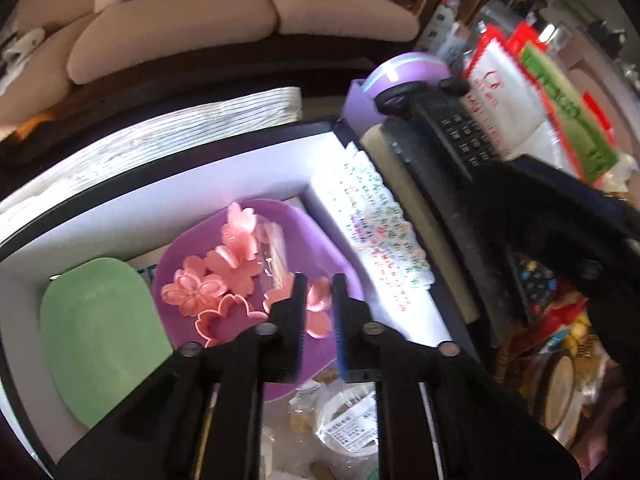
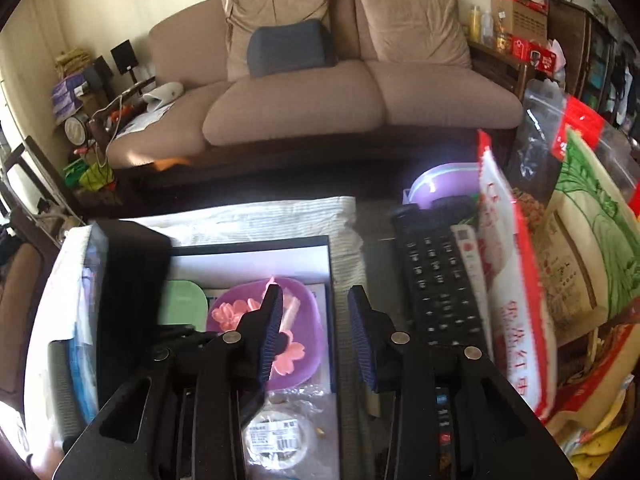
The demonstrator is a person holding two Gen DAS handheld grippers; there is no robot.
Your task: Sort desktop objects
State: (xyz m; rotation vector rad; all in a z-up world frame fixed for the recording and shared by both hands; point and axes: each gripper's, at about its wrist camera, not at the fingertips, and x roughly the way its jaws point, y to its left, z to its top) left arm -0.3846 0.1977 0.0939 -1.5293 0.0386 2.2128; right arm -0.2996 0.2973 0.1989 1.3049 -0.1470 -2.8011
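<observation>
Pink flower cutters [image 1: 224, 276] piled on purple plate [image 1: 320, 240]; left tool [image 1: 318, 280] narrow, right tool [image 2: 314, 292] wide, both empty. Risk: scattering pile.

My left cam looks steeply down, close over the purple plate [image 1: 248, 264]. My right cam sits higher, further back, facing the sofa [image 2: 320, 92]. Both share plate, remote [image 2: 436, 280].

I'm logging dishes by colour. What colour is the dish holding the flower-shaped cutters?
Purple dish, holding pink cutters; clearest in the left wrist view.
</observation>
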